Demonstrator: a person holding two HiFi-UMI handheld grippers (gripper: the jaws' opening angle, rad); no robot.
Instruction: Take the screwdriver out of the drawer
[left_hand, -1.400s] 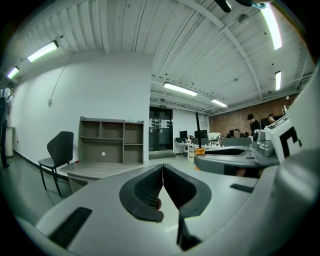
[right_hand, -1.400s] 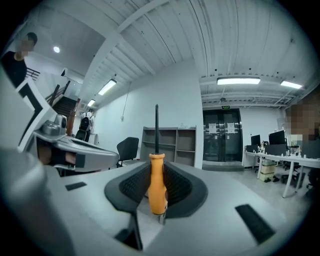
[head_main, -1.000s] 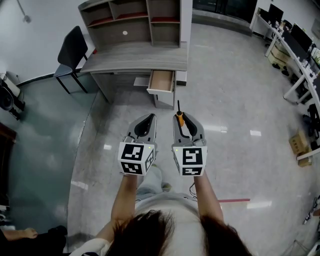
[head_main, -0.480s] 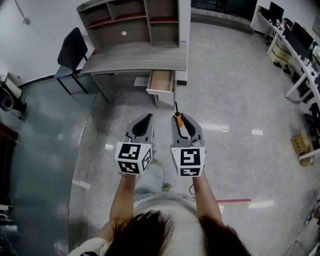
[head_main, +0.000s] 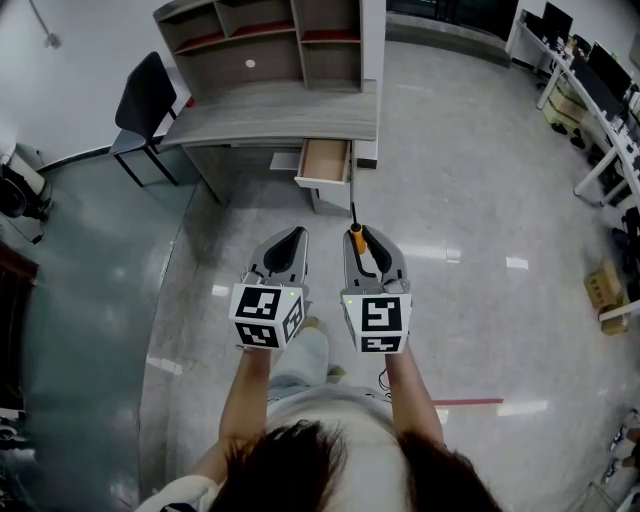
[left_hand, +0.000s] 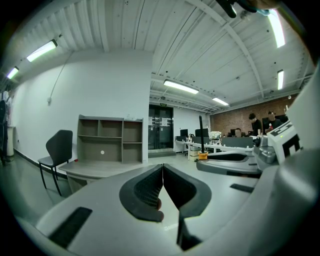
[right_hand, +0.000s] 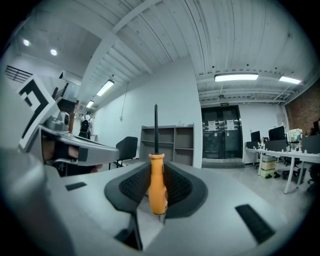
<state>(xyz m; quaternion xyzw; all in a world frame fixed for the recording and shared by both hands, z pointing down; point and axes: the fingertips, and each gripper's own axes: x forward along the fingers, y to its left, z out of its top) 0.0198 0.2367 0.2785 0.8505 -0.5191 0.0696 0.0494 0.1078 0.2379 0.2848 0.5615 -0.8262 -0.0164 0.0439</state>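
Note:
My right gripper (head_main: 361, 237) is shut on the screwdriver (head_main: 355, 236), whose orange handle (right_hand: 157, 187) sits between the pads while the dark shaft (right_hand: 155, 127) sticks out past the jaws. The left gripper (head_main: 293, 240) hangs beside it, shut with nothing between its pads (left_hand: 154, 187). Both are held over the floor, a step back from the desk (head_main: 270, 115). The wooden drawer (head_main: 324, 163) under the desk top stands pulled out, and its inside looks bare.
A shelf unit (head_main: 262, 40) rests on the desk. A black chair (head_main: 141, 105) stands at the desk's left. Office desks with monitors (head_main: 590, 90) line the right side, with a cardboard box (head_main: 600, 285) on the floor. Shiny floor (head_main: 470, 220) lies around me.
Both grippers have risen slightly toward the desk since a second ago, still carrying the screwdriver. Over the last half second almost nothing has moved.

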